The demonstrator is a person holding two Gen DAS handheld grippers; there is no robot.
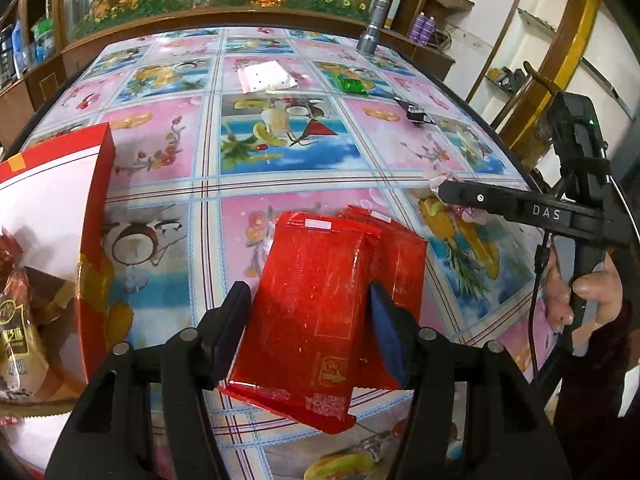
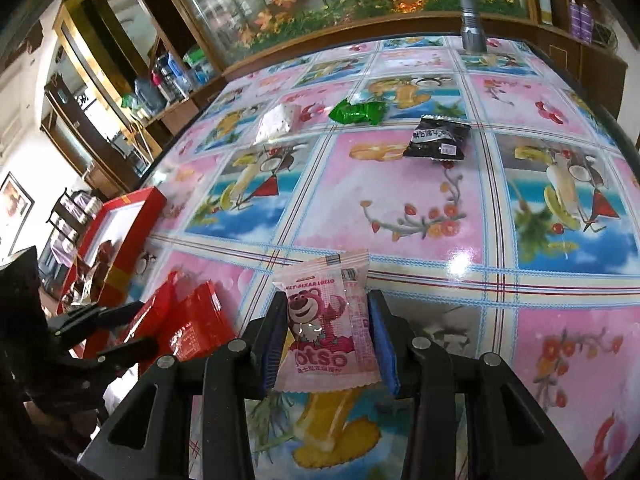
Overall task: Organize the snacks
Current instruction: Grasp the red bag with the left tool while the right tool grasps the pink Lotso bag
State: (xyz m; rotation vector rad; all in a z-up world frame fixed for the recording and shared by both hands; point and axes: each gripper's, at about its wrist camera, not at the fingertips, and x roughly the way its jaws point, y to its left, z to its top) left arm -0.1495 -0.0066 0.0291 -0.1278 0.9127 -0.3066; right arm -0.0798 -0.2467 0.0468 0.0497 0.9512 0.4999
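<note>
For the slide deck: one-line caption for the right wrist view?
Right gripper clamps a pink Lotso snack packet above the fruit-print table; black and green packets lie beyond.

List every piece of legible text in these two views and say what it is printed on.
"DAS": on the right claw arm.
"otso": pink snack packet, first letter hidden; "PIXAR LOTSO" in small print above the bear.
Red packet in the left claw: print too blurred.
Black packet: characters unreadable.
Brown packet in the red box: unreadable.

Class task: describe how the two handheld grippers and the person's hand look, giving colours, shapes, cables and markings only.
Both grippers are black plastic with blue finger pads and round silver bolts. The right gripper bears white "DAS" lettering, a green light and a thin black cable. The hand is bare, with a dark maroon sleeve.
</note>
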